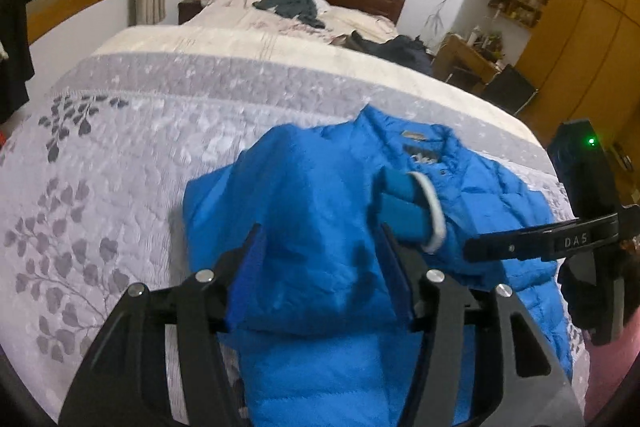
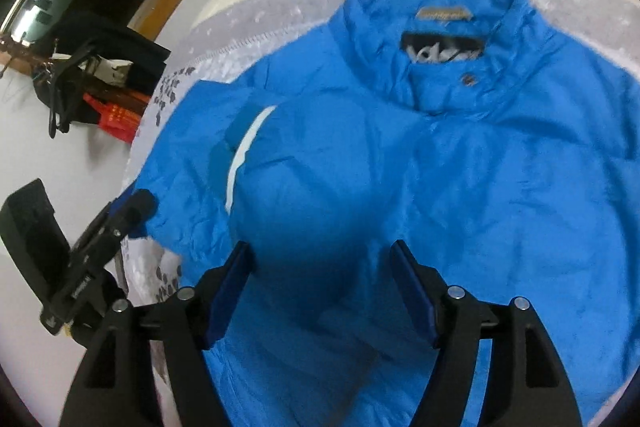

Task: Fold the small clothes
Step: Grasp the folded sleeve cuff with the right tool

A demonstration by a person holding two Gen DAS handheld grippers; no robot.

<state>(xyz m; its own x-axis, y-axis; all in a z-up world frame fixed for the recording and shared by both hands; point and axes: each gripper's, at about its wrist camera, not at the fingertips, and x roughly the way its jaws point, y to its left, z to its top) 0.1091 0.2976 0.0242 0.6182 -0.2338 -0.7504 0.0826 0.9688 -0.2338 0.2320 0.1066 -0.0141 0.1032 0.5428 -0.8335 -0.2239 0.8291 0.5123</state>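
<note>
A bright blue puffer jacket (image 1: 320,187) lies front-up on the bed, collar (image 2: 440,27) away from me. One sleeve is folded across its chest, and the white-trimmed cuff (image 1: 434,215) rests near the middle. My left gripper (image 1: 320,259) stands open over the folded sleeve, with fabric bulging between the wide-apart fingers. My right gripper (image 2: 324,279) is open too, hovering over the jacket's (image 2: 480,187) chest just below the cuff (image 2: 240,155). Each gripper shows in the other's view: the right one (image 1: 540,239) at the jacket's right side, the left one (image 2: 116,223) at its left edge.
The bed carries a grey leaf-patterned quilt (image 1: 120,155) with a cream band behind it. Dark clothes (image 1: 292,5) lie near the headboard, more (image 1: 400,49) at the right edge. A wooden desk and wardrobe (image 1: 568,39) stand to the right. A red crate (image 2: 118,117) and dark bags sit on the floor.
</note>
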